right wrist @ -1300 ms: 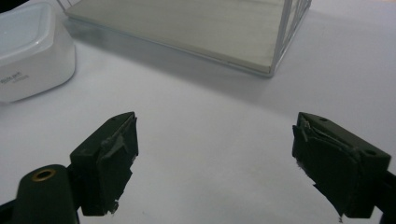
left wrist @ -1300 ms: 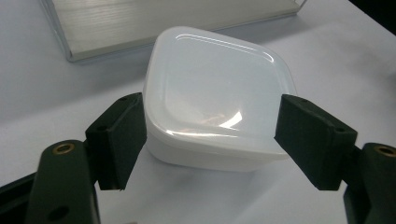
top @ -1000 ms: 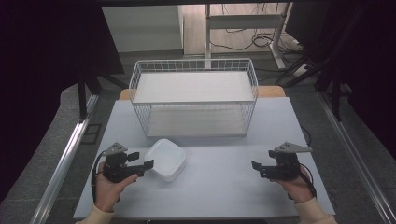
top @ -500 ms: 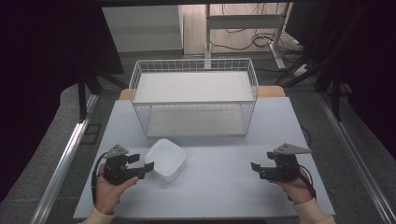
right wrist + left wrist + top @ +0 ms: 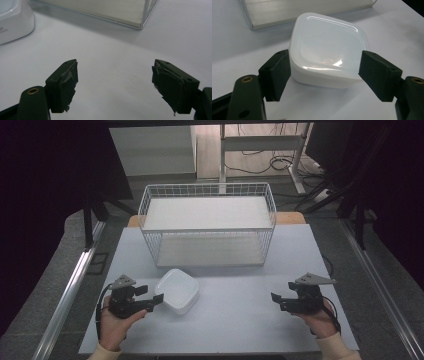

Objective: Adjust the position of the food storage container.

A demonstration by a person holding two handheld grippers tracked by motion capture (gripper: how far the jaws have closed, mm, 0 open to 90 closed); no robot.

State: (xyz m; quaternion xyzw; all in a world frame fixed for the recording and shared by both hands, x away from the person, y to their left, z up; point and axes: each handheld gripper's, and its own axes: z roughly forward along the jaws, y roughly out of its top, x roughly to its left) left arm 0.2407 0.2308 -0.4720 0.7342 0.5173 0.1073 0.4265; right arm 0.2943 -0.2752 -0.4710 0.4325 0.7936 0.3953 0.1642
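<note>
Two grippers inspected. My left gripper [image 5: 324,72] held its fingers wide, flanking the white lidded container [image 5: 176,290] near the bench's [image 5: 240,320] front-left; no contact confirmed. My right gripper [image 5: 113,85] stood wide open, empty, front-right, having just narrowed slightly.

Soft light is falling from above onto the counter [image 5: 240,285], leaving its pale surface evenly bright while the surroundings are sinking into near black at both sides of the high view. That view is looking slightly soft and grainy. The wire basket [image 5: 207,222] is casting only a faint shadow. In the left gripper view, the white container [image 5: 328,47] is catching a glossy highlight along its lid edge and a small glare patch near its front; the black fingers [image 5: 275,73] are sitting a little blurred at the bottom. In the right gripper view, a soft grey shadow is lying under the basket rim, and the far corners are going out of focus
</note>
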